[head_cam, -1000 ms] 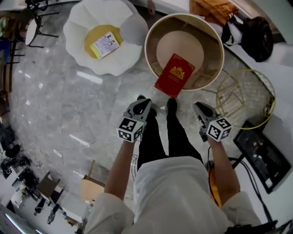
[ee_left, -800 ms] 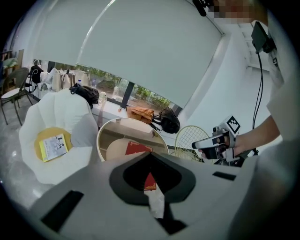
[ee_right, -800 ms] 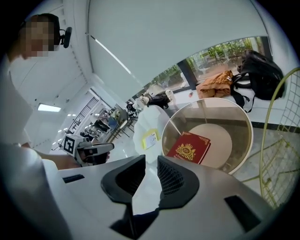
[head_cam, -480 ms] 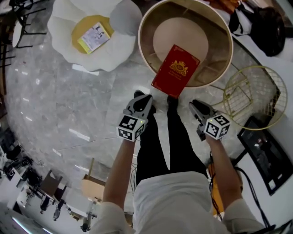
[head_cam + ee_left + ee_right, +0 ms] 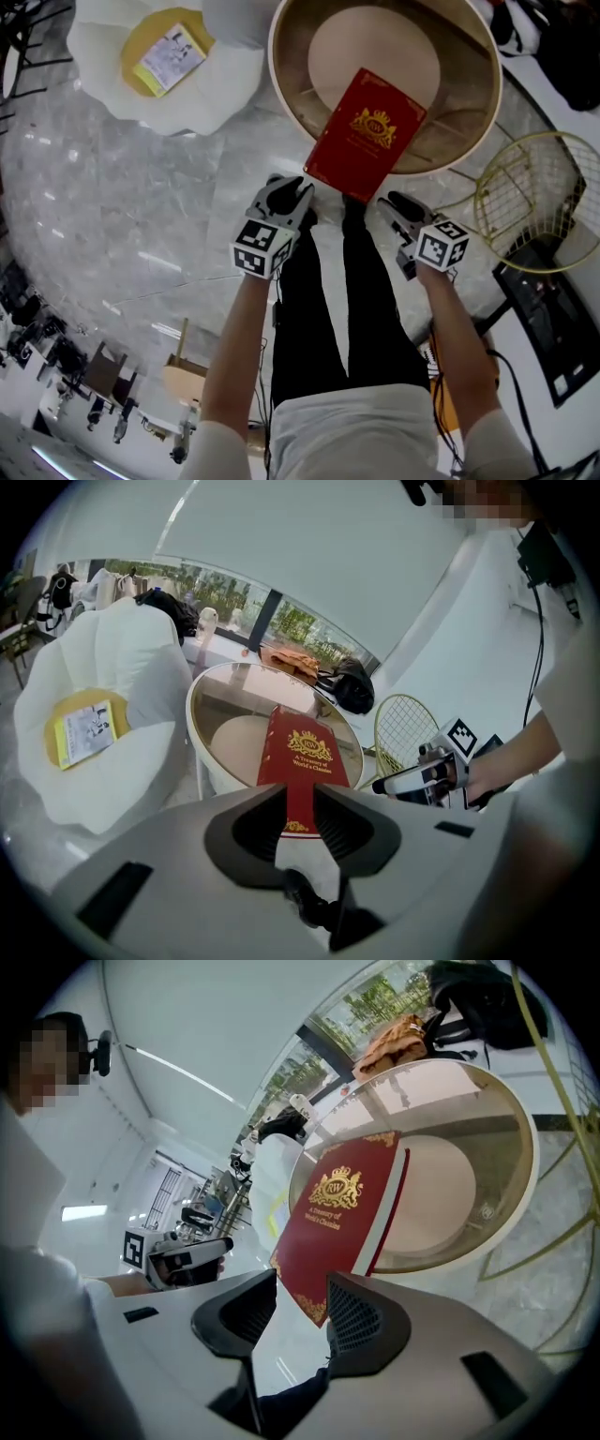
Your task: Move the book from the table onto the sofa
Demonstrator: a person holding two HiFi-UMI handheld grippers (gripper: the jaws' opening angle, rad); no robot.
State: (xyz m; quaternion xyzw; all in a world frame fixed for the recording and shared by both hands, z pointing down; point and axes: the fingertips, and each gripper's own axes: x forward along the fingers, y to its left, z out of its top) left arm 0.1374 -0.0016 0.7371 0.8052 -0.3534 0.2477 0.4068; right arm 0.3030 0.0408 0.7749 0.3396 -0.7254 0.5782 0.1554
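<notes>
Reaching step; left hand-held gripper (image 5: pixel 287 187) and right hand-held gripper (image 5: pixel 393 202) had just been opening, empty; next move likely meant clasping the book (image 5: pixel 367 134) by its overhanging edge.

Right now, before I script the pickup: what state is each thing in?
book: closed, lying on the table, near corner overhanging the rim.
left hand-held gripper: jaws have just been opening, nothing between them.
right hand-held gripper: jaws have just been opening, nothing between them.
sofa: holds a yellow cushion and a booklet.
</notes>
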